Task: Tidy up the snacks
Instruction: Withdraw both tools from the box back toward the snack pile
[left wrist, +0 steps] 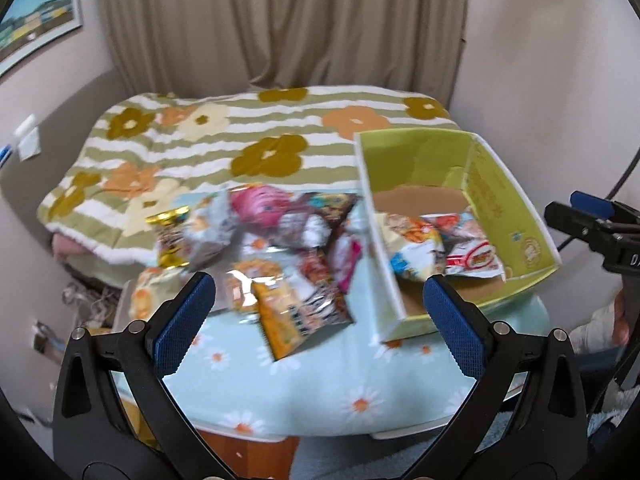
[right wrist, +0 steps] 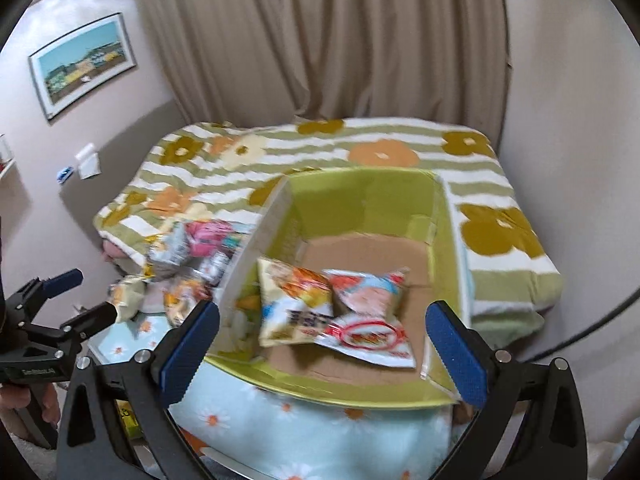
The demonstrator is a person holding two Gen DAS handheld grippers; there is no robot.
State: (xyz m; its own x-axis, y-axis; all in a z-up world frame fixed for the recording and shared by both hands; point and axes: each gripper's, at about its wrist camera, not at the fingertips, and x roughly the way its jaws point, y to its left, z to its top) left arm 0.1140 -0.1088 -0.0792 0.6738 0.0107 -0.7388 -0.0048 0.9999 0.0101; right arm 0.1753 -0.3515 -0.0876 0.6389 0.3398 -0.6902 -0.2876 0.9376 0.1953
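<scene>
A bed (left wrist: pixel 248 136) with a striped, flowered blanket fills the back of the room under a beige curtain (left wrist: pixel 280 20). In front of it stands a desk (left wrist: pixel 320 392) under a pale blue daisy cloth. On the right part of the desk sits a green cardboard box (right wrist: pixel 360 200), open at the top, its brown floor showing. Two snack bags (right wrist: pixel 332 308) lie inside the box near its front wall, one overlapping the other. To the left of the box, a loose pile of snack packets (left wrist: pixel 272 248) covers the cloth, touching the box's white outer wall; an orange packet (left wrist: pixel 288 320) lies nearest the front edge. The left claw (left wrist: pixel 320 320) hangs above the front of the pile, spread wide and holding nothing. The right claw (right wrist: pixel 324 344) hangs over the box's front wall, likewise spread and bare
</scene>
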